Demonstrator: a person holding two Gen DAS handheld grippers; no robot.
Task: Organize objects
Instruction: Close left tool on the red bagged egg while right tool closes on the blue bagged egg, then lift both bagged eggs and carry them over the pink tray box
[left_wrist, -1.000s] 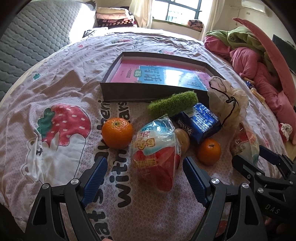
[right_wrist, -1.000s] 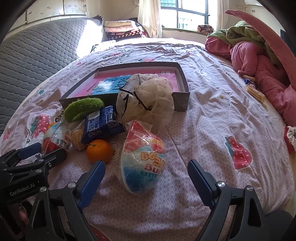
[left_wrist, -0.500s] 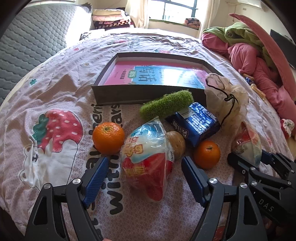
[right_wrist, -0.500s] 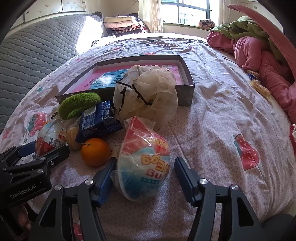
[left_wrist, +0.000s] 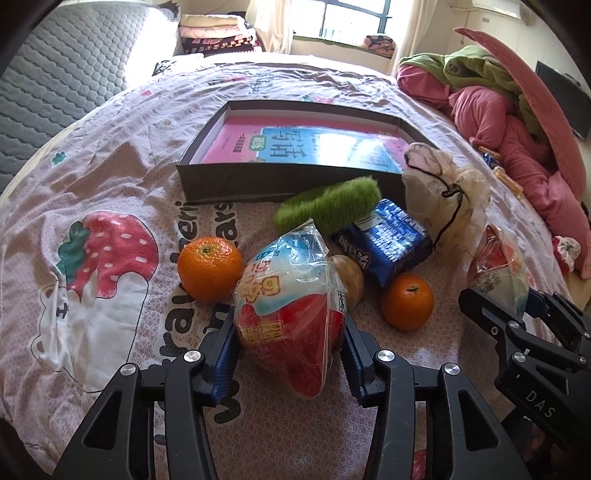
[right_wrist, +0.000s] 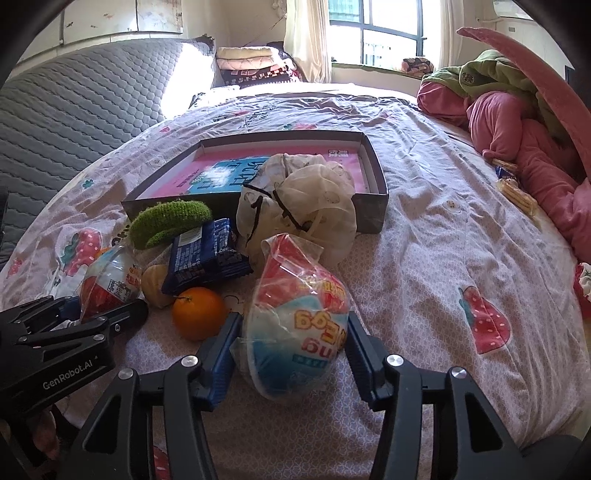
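Note:
My left gripper (left_wrist: 290, 350) is shut on a red, white and blue egg-shaped snack pack (left_wrist: 288, 306) that lies on the bedspread. My right gripper (right_wrist: 291, 354) is shut on a second, similar snack pack (right_wrist: 299, 321). Behind them lie two oranges (left_wrist: 209, 268) (left_wrist: 407, 301), a blue biscuit packet (left_wrist: 388, 243), a green fuzzy roll (left_wrist: 330, 208), a small brown fruit (left_wrist: 349, 275) and a white drawstring bag (right_wrist: 299, 203). A shallow dark box (left_wrist: 258, 181) with a pink and blue book in it stands further back.
Everything rests on a pink strawberry-print bedspread (right_wrist: 443, 258). A heap of pink and green clothing (right_wrist: 517, 122) lies at the right. A grey quilted headboard (right_wrist: 74, 110) stands at the left. A window is at the far end.
Both grippers have moved forward and closed: each pair of jaws now presses on its snack pack, where a second ago both stood wide open around them.

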